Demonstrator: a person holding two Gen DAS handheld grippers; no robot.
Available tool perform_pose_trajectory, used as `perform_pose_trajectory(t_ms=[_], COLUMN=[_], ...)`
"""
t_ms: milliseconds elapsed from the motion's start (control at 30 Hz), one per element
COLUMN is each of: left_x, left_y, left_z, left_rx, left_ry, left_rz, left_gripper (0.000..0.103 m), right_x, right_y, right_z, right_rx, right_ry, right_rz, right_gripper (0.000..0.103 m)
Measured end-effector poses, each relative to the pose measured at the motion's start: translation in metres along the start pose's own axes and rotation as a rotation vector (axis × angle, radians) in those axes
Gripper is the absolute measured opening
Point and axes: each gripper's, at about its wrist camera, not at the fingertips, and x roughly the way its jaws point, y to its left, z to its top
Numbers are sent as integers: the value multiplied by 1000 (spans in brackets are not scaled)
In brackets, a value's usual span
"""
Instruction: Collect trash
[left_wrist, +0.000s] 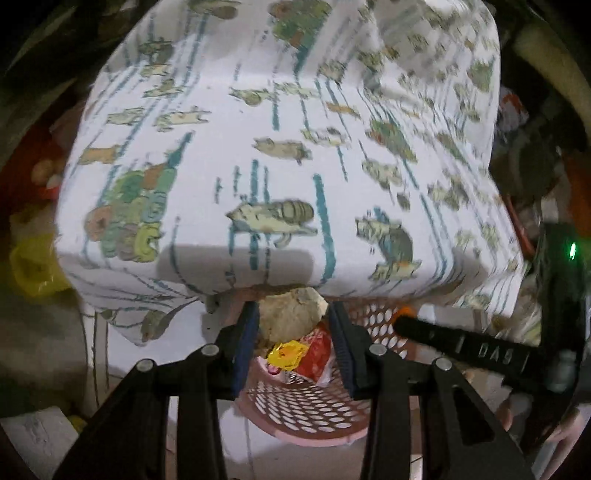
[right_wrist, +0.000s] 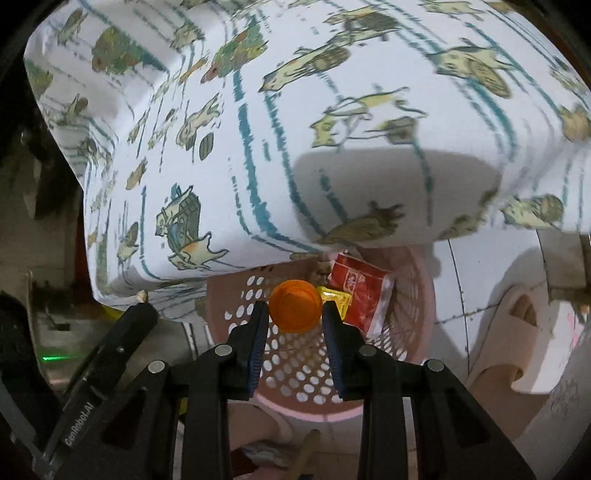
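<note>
Trash basket (right_wrist: 417, 295) beside patterned bedsheet (right_wrist: 258, 147)

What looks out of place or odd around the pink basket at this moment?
Nothing is spilled. The pink basket sits partly under the edge of the printed sheet, with a red wrapper inside. The left gripper holds a crumpled beige wad and the right gripper an orange cap above it.
</note>
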Motion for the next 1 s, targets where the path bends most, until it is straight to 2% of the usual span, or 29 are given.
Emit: perform_pose_trajectory(t_ms=[100, 233, 300, 333, 367, 400, 733, 833, 900, 933, 967, 1000], left_x=[9, 20, 23, 24, 25, 25, 7, -23, -48, -59, -67, -79], left_y=[-4, -5, -8, -8, -9, -8, -10, -15, -20, -21, -19, -16], left_z=[-7, -13, -16, -17, -18, -18, -13, -3, 3, 7, 9, 12], left_rx=[22, 24, 53, 58, 57, 56, 44, 18, 40, 52, 46, 36], left_ry=[25, 60, 68, 76, 76, 76, 68, 65, 23, 30, 31, 16], left_rz=[20, 10, 25, 28, 41, 46, 78, 67, 118, 152, 144, 133], left_gripper=[37, 37, 46, 60, 64, 64, 65, 65, 65, 65, 65, 65], right_x=[11, 21, 23, 23, 22, 19, -5, -33, -63, -77, -86, -101], right_y=[-5, -11, -15, -17, -19, -20, -16, -3, 13, 20, 27, 39], right_z=[-3, -6, -6, -5, -4, -4, -3, -5, -5, -4, -4, -4], right_rx=[13, 25, 51, 64, 73, 82, 69, 13, -42, -73, -102, -159], right_ry=[18, 32, 39, 42, 38, 18, -18, -55, -119, -146, -159, -172], right_rz=[14, 8, 27, 36, 44, 45, 21, 7, -10, -30, -60, -125], right_gripper=[32, 32, 34, 47, 66, 71, 71, 71, 71, 71, 71, 71])
